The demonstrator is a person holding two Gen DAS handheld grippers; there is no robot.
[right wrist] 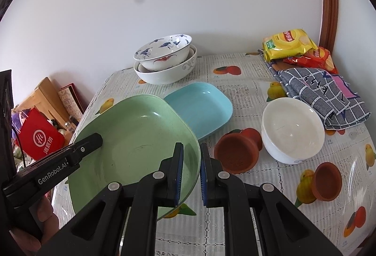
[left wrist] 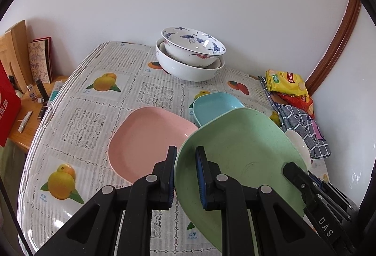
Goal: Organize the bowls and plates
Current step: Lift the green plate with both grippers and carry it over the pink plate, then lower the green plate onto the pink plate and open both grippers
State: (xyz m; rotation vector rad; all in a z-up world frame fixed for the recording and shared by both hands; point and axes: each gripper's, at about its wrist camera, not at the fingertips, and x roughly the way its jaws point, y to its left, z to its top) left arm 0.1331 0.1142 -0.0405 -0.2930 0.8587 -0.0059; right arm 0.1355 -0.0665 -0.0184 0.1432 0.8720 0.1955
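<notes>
Over the pink plate's right edge: we hold the green plate [left wrist: 237,150] tilted and off the cloth, both tools on its rim.
Left gripper [left wrist: 185,176]: we straddle the green plate's near-left rim, one finger outside and one inside, the rim between the pads; it looks clamped.
Right gripper [right wrist: 190,173]: we straddle the opposite rim, but a visible gap shows beside the outer pad, so we cannot tell whether it bites or only brackets the edge.
Pink plate [left wrist: 150,140]: it lies flat on the tablecloth [left wrist: 98,96], to the left of the green plate and partly under its raised edge.
Blue plate [right wrist: 202,110]: flat on the cloth, just beyond the green plate, its near corner hidden behind it.
Deciding relation: the pink plate lies leftward from the green one, on the left gripper's side, so we judge stacking calls for a leftward carry and levelling.
Stacked patterned bowls [right wrist: 164,61]: far beyond the pink plate, near the wall.
White bowl [right wrist: 292,129]: well right of the green plate, upright.
</notes>
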